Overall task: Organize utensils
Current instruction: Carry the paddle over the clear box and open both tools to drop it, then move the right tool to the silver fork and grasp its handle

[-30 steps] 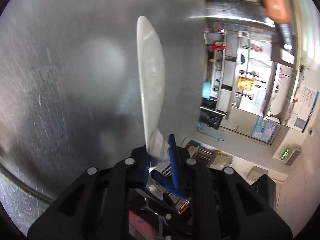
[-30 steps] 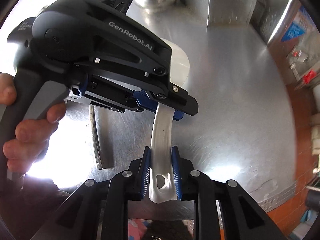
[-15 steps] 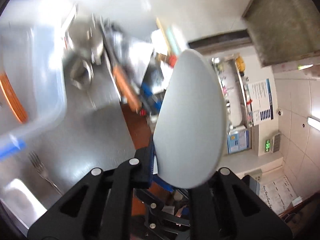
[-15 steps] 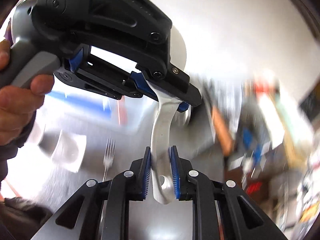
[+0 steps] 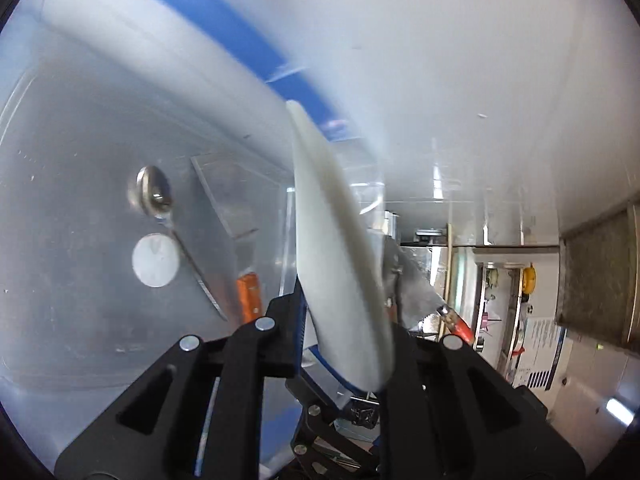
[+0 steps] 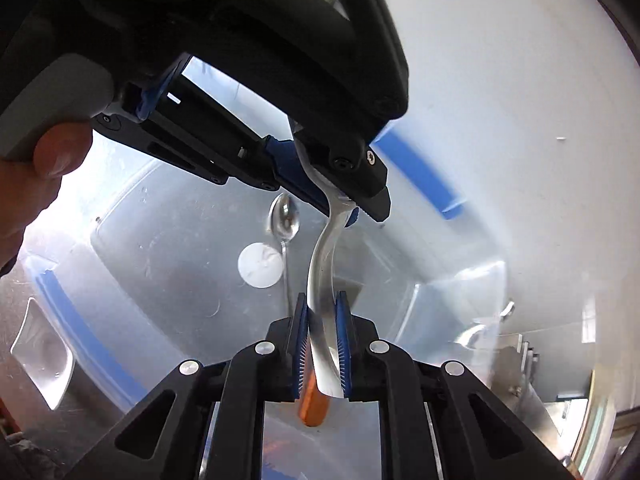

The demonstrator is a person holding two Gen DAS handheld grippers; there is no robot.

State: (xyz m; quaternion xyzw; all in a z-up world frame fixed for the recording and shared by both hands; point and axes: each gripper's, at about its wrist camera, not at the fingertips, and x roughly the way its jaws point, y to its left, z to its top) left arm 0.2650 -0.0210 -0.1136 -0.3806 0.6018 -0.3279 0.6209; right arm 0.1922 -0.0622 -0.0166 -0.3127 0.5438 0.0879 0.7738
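Both grippers hold one white ladle-like spoon over a clear plastic bin (image 5: 100, 128) with blue trim. My left gripper (image 5: 344, 320) is shut on the neck of the white spoon (image 5: 332, 248), whose wide bowl stands edge-on ahead. My right gripper (image 6: 322, 340) is shut on the handle end of the spoon (image 6: 322, 272). The left gripper (image 6: 332, 184) shows above it in the right wrist view. In the bin lie a metal spoon (image 5: 154, 194), also in the right wrist view (image 6: 285, 216), and an orange-handled knife (image 5: 248, 292).
A round white sticker (image 5: 155, 260) sits on the bin floor (image 6: 168, 248). A white wall (image 5: 500, 80) rises behind the bin. A steel tray (image 6: 42, 364) lies left of the bin. Shelves and posters (image 5: 536, 320) stand far right.
Both grippers have carried the white spoon from above the steel table to over the clear bin. The spoon's bowl has turned edge-on. Both grips have held.
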